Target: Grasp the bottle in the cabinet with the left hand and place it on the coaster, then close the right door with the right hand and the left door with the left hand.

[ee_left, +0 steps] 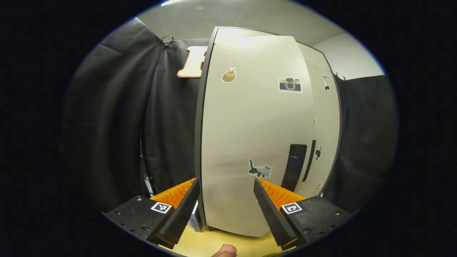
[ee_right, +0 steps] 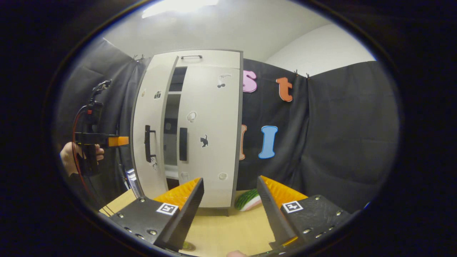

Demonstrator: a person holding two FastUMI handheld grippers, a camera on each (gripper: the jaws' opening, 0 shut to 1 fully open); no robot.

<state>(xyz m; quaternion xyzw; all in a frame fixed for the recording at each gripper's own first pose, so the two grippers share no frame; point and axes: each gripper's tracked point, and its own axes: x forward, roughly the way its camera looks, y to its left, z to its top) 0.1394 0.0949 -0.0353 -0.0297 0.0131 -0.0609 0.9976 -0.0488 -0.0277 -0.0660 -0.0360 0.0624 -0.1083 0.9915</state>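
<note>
In the left gripper view, the left gripper (ee_left: 225,200) has its fingers spread wide, holding nothing, close before the left door (ee_left: 250,135), which stands tall and upright.

In the right gripper view, the right gripper (ee_right: 230,200) is wide open and empty over the counter (ee_right: 221,232). The cabinet (ee_right: 210,59) stands upright; its right door (ee_right: 210,135) looks shut, the left door ajar, a dark gap between them. The bottle and coaster cannot be made out.

One cabinet (ee_right: 210,142), two doors (ee_left: 250,135)
</note>
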